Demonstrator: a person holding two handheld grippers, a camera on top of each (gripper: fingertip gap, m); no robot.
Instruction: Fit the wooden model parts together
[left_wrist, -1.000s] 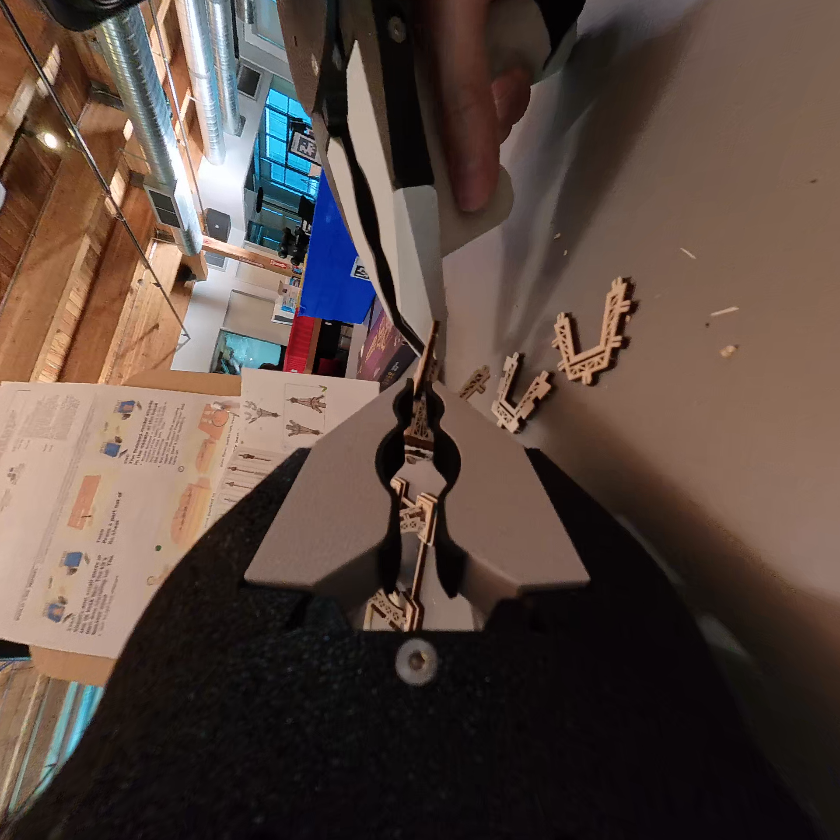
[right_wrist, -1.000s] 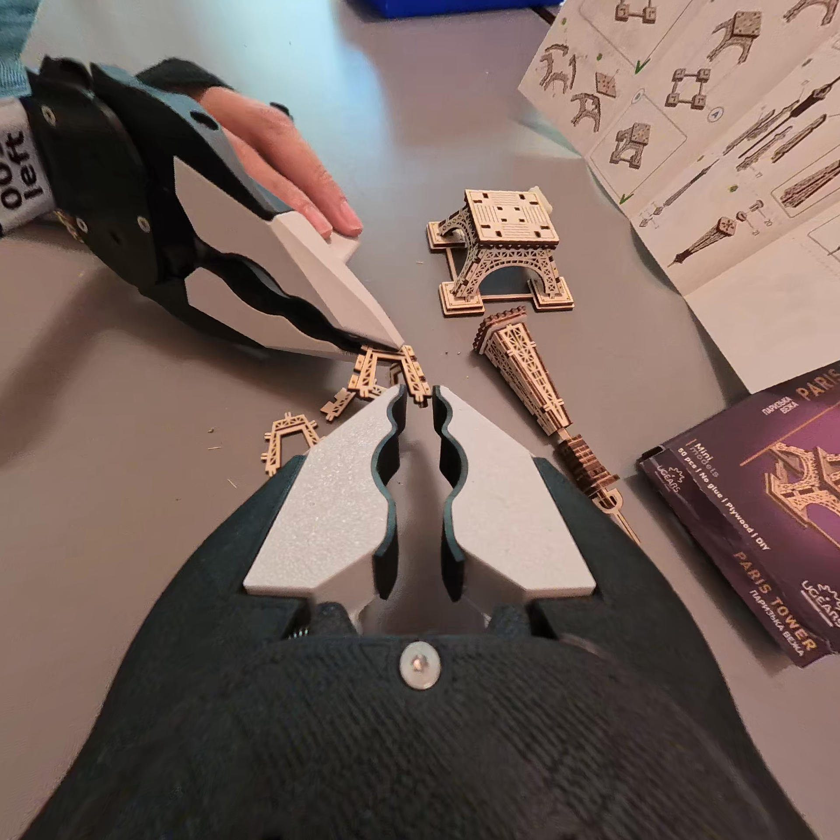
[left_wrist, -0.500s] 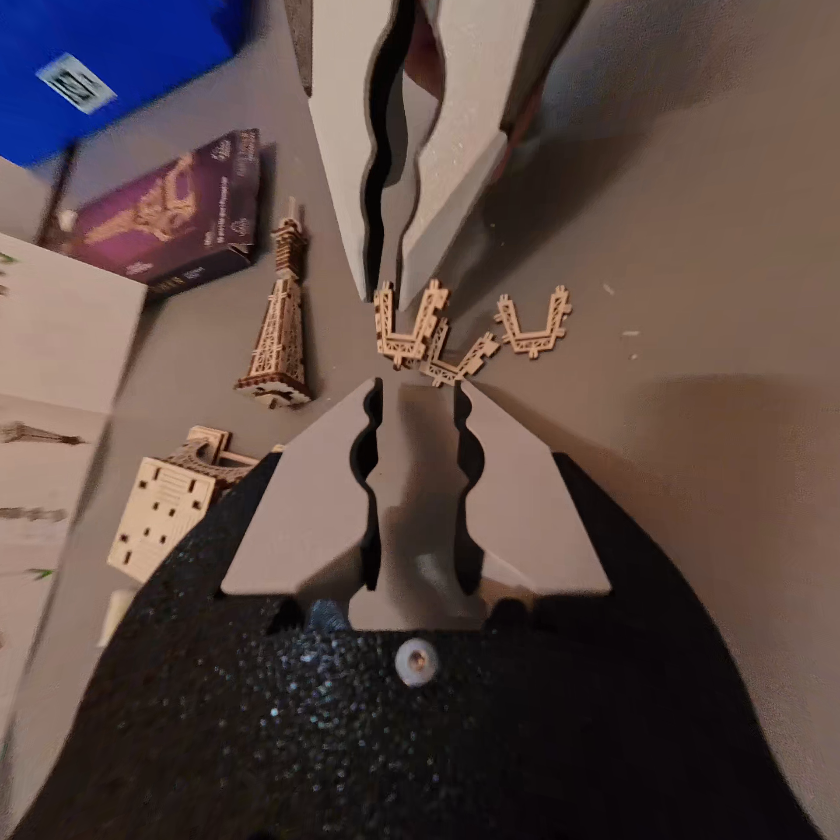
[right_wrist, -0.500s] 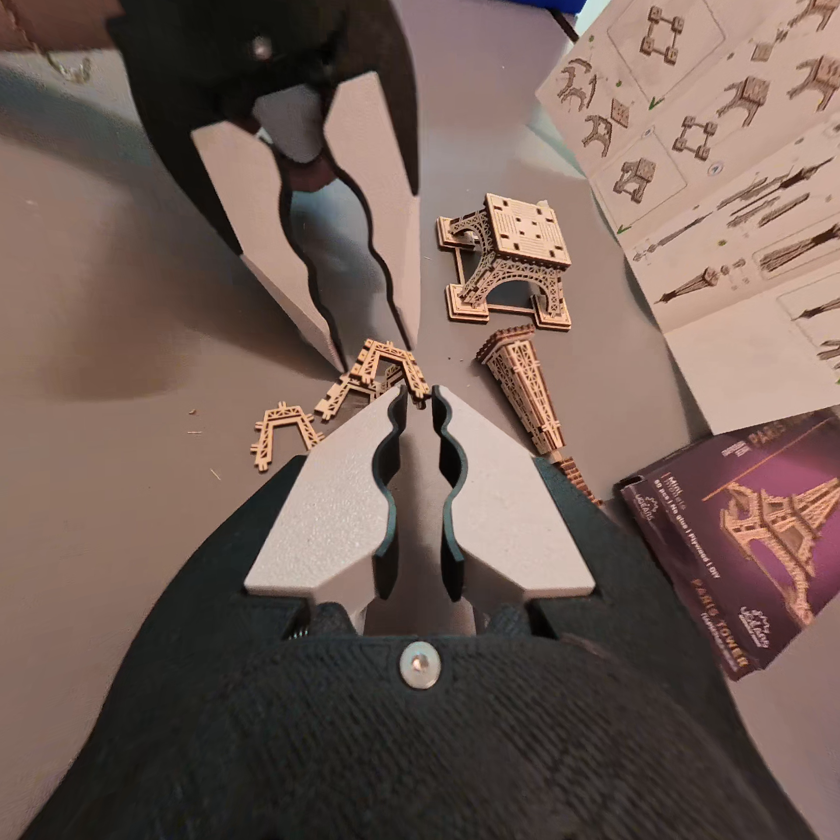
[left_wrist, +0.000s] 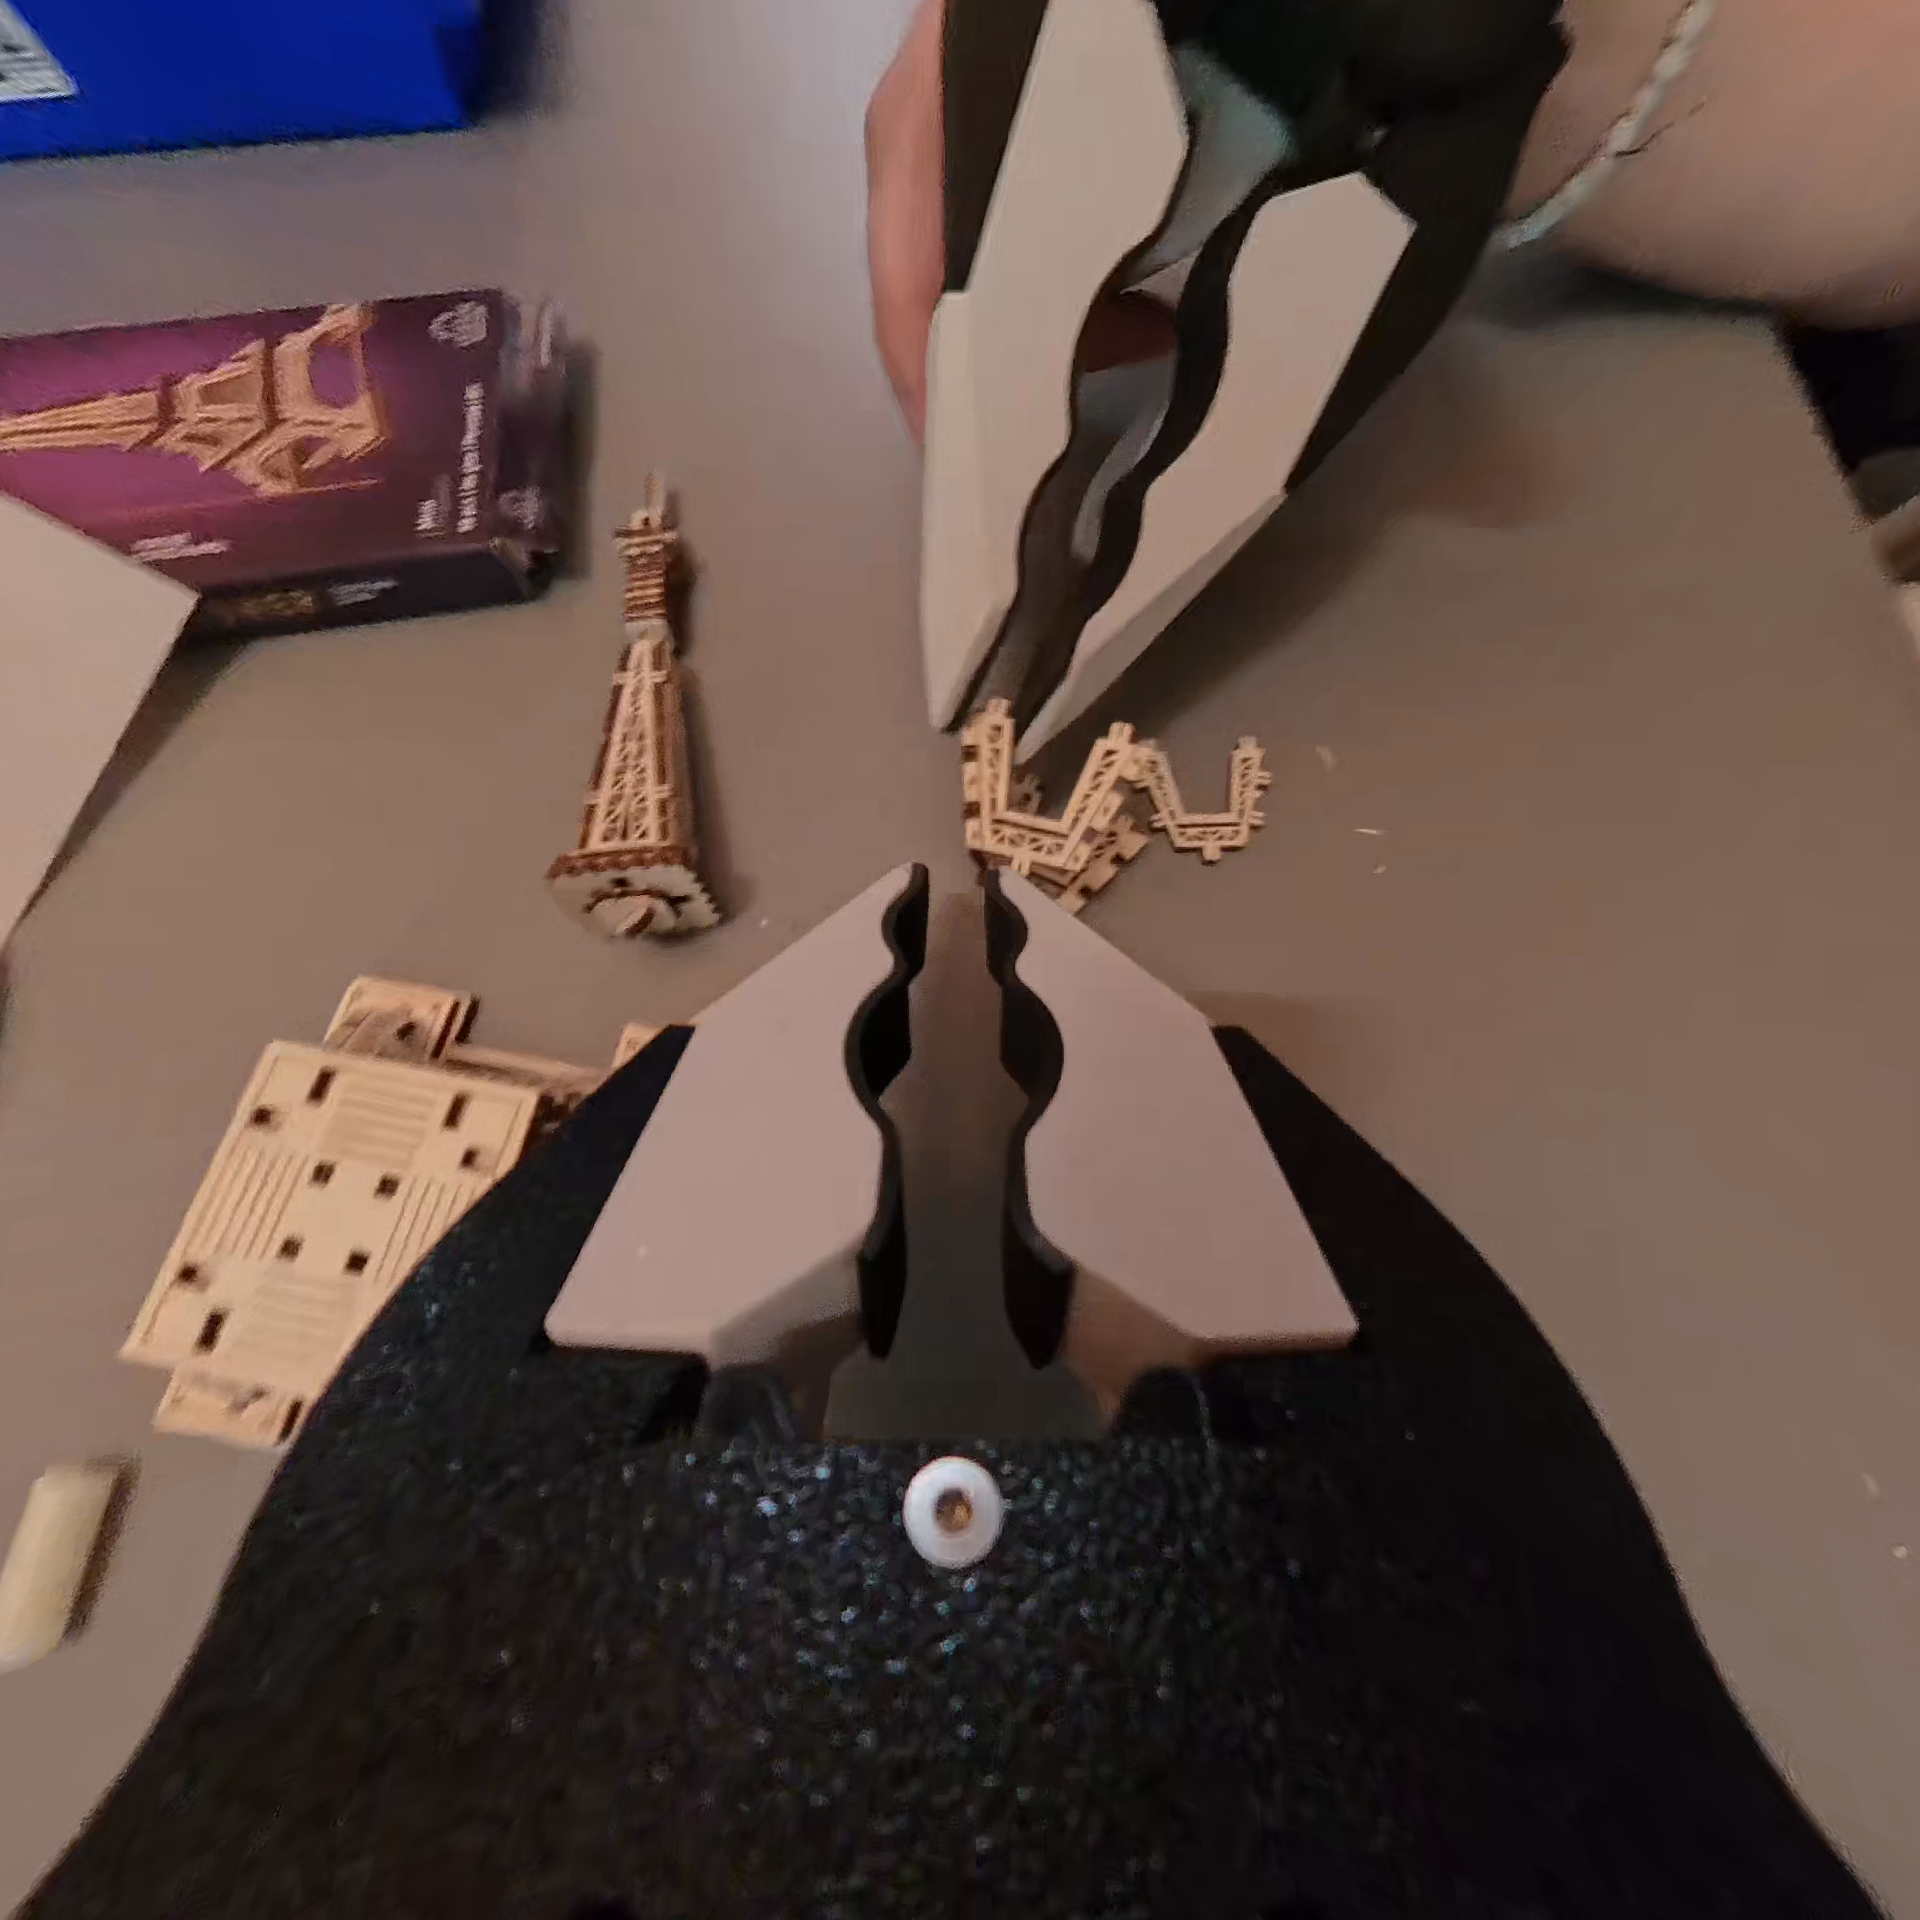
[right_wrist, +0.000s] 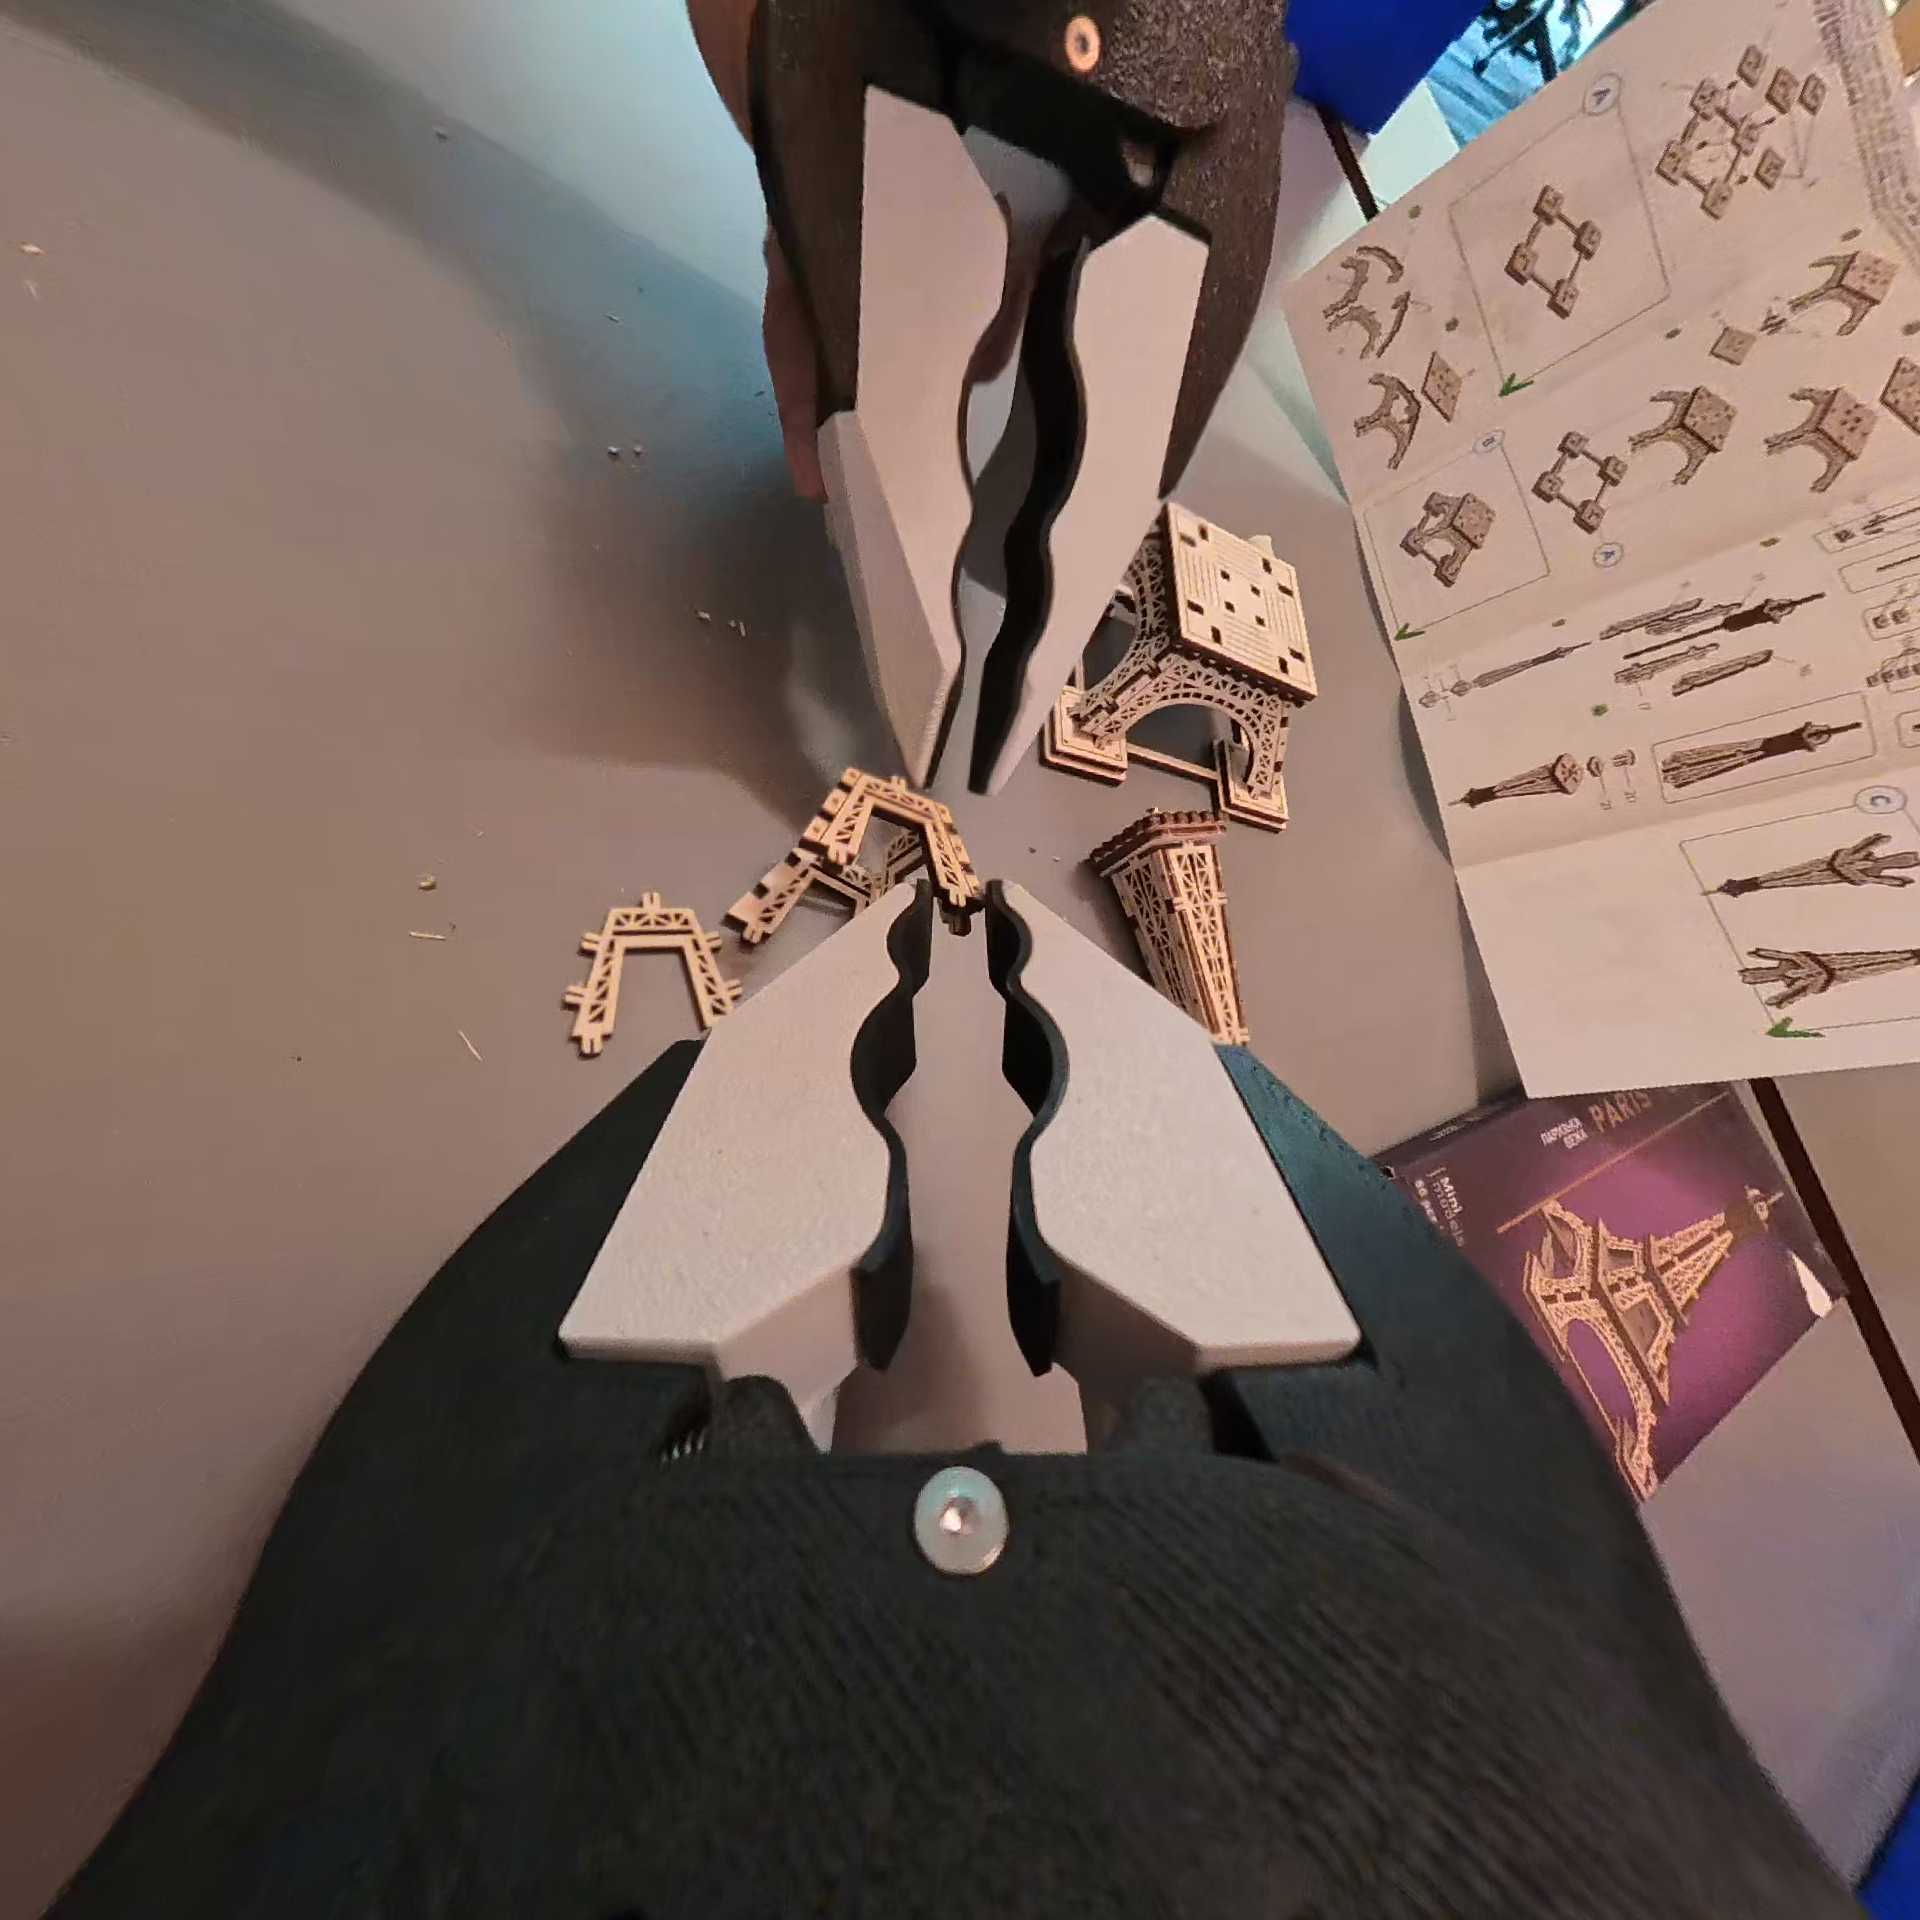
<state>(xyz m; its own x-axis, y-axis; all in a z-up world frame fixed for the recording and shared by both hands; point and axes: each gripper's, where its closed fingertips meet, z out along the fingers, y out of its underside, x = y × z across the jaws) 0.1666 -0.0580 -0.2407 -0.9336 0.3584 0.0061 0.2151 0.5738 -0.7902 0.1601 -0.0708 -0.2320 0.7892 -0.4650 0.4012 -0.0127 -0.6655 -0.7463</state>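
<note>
- wooden arch pieces (right_wrist: 868, 852) lie in a small overlapping heap on the grey table (right_wrist: 312, 520), centre of the right wrist view; their legs splay toward the lower frame edge, crosspieces toward the top.
- a single arch piece (right_wrist: 646, 966) lies flat, apart from the heap, left of centre, with the same heading: feet down-frame, bar up-frame.
- in the left wrist view the heap (left_wrist: 1049, 821) reads reversed, as u-shapes with the legs pointing up-frame.
- right gripper (right_wrist: 956, 899): jaws narrow with a slim gap, nothing between them; tips just at the near edge of the heap, over one leg.
- left gripper (left_wrist: 953, 883): jaws likewise narrow and empty; tips close beside the heap's other side, contact cannot be told.
- the two grippers face each other tip to tip across the heap.
- spire section (right_wrist: 1179, 925) lies on its side right of the heap, long axis running up–down the frame, broad end up-frame.
- tower base (right_wrist: 1205, 665) stands upright on its four legs in the centre-right, partly hidden behind the left gripper's fingers.
- instruction sheet (right_wrist: 1662, 582) in the upper right; purple box (right_wrist: 1642, 1268) in the lower right, both flat.
- small wood chips scattered at the left of the frame.
- a blue object (left_wrist: 239, 73) in the upper left of the left wrist view.
</note>
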